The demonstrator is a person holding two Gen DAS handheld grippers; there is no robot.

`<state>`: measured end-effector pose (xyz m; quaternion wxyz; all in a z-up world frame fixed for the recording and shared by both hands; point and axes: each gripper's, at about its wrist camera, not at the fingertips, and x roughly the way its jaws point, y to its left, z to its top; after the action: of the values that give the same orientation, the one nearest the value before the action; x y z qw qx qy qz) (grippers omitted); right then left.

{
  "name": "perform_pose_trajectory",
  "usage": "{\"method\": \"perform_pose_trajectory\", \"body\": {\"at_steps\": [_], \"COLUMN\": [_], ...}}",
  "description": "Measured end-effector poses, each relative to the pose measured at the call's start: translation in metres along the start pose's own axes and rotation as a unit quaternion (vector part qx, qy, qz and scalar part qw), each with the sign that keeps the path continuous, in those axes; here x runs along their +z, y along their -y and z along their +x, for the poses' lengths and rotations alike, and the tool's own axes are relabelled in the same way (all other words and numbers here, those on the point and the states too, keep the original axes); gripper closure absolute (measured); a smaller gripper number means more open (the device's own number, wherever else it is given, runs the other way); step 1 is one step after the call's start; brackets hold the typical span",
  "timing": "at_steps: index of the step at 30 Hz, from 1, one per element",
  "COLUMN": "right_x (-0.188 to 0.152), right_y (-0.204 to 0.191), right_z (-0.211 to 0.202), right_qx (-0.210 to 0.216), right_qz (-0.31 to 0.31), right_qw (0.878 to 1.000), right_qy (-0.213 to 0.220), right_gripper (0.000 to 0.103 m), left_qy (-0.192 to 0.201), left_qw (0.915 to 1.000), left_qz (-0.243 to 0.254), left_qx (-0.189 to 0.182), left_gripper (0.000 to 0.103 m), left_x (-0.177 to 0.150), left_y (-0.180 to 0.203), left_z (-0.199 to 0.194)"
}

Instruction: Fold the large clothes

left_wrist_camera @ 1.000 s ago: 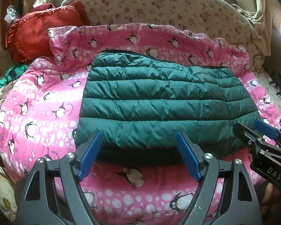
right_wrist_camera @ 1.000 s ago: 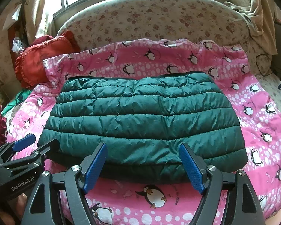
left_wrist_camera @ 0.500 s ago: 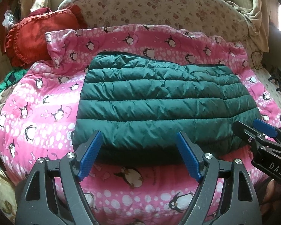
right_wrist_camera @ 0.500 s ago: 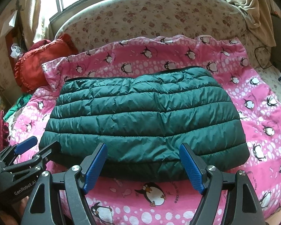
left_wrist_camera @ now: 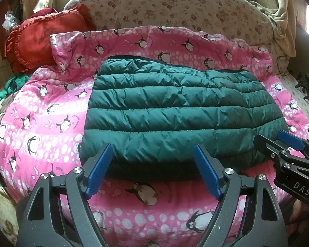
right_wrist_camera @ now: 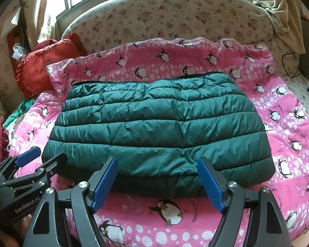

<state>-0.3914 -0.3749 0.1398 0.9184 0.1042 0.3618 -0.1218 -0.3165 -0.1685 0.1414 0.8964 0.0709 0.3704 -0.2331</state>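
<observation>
A dark green quilted puffer jacket [left_wrist_camera: 175, 111] lies folded into a flat rectangle on the pink penguin-print blanket [left_wrist_camera: 43, 123]; it also shows in the right wrist view [right_wrist_camera: 158, 131]. My left gripper [left_wrist_camera: 154, 164] is open and empty, just in front of the jacket's near edge, toward its left half. My right gripper [right_wrist_camera: 158, 177] is open and empty at the near edge, toward the right half. Each gripper shows in the other's view: the right one [left_wrist_camera: 278, 144] at the jacket's near right corner, the left one [right_wrist_camera: 43, 158] at its near left corner.
A red frilled cushion [left_wrist_camera: 37, 41] lies at the back left. A floral headboard [left_wrist_camera: 175, 10] curves behind the blanket. Beige cloth [left_wrist_camera: 278, 20] hangs at the back right. Green fabric [left_wrist_camera: 8, 86] lies at the left edge. Black cable and gear [left_wrist_camera: 304, 82] sit at the right.
Both grippers have drawn back slightly and tilted up, so the jacket sits a little lower in view. The jacket has not moved. Both stay open.
</observation>
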Motion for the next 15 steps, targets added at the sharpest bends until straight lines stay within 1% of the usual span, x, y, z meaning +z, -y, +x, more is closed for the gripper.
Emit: {"method": "perform_pose_trajectory", "body": {"at_steps": [15], "right_x": [-0.0019], "right_y": [-0.0010], "right_z": [0.0005], "right_qx": [0.001], "right_qz": [0.002], "right_qw": [1.000], "right_qy": [-0.001], "right_gripper": [0.026], "left_qy": [0.007], "left_qw": [1.0000], "left_qz": [0.003], "left_qx": [0.001], "left_gripper": [0.022], "left_x": [-0.0009], "left_y": [0.0028], "left_z": [-0.0014]}}
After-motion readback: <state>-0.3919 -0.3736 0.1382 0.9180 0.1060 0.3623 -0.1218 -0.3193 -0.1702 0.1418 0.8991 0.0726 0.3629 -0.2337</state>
